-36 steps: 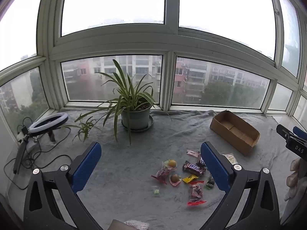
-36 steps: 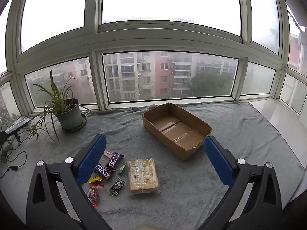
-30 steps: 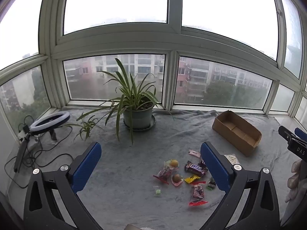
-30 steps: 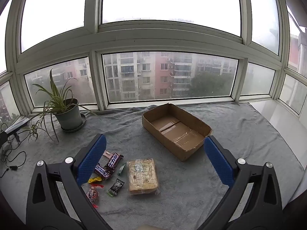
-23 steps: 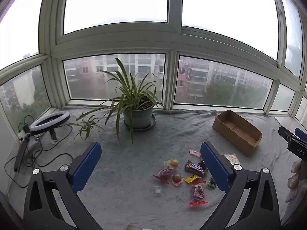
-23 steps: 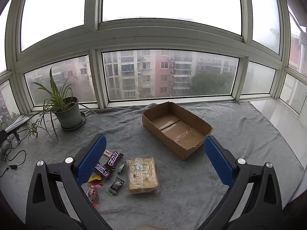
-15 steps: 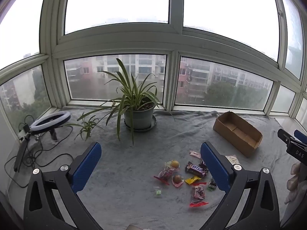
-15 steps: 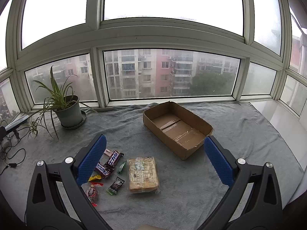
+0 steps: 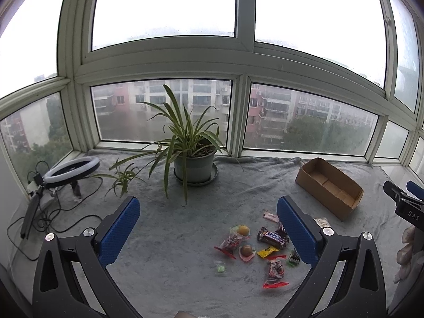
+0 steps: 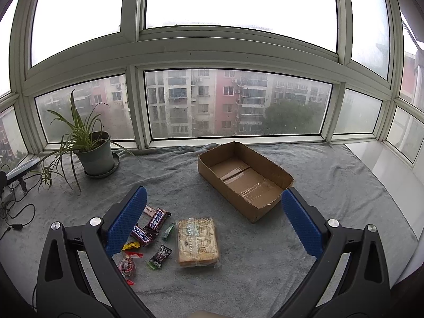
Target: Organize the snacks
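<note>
Left gripper (image 9: 208, 226): jaws spread wide, holding nothing, up above the grey blanket (image 9: 164, 243).
Right gripper (image 10: 212, 220): also wide apart and empty, raised over the snacks.
Snacks: a loose heap on the blanket, with two Snickers bars (image 10: 148, 226) touching, a clear-wrapped cracker pack (image 10: 198, 241) just to their right, a small black sachet (image 10: 159, 256) in front, and red-wrapped sweets (image 9: 275, 271) nearest us.
Cardboard box (image 10: 245, 180): open-topped, nothing inside, right of the heap and apart from it.
Potted plant (image 9: 192, 156): by the window, left.
Ring light (image 9: 70, 169): far left, cables trailing.
</note>
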A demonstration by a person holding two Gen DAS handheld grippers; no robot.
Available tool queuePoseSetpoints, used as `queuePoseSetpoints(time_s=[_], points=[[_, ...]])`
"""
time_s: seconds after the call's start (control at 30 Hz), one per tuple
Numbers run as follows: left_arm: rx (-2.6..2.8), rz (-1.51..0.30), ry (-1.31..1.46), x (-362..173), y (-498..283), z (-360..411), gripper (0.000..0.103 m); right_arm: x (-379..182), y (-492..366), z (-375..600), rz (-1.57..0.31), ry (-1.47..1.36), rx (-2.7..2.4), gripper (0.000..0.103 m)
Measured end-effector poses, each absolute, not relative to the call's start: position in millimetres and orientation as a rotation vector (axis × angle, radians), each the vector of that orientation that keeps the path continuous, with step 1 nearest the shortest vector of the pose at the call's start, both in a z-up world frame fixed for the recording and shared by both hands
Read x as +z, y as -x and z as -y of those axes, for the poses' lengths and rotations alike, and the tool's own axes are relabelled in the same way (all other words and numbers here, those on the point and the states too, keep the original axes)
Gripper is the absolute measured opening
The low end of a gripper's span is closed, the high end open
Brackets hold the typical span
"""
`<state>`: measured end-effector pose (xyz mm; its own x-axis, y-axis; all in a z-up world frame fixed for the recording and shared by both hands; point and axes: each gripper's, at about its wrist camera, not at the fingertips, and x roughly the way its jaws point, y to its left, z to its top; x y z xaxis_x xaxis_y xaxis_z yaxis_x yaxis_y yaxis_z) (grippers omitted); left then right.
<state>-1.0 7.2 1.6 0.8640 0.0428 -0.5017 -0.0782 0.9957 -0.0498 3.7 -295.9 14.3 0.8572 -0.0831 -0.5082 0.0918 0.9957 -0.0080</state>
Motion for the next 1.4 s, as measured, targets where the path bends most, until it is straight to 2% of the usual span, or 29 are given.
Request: queuePoseSetpoints(time_s=[1.4], points=[[0.052, -0.538, 0.059, -2, -5, -5, 0.102, 5, -9, 302, -0.564, -0.019, -0.086, 0.103]])
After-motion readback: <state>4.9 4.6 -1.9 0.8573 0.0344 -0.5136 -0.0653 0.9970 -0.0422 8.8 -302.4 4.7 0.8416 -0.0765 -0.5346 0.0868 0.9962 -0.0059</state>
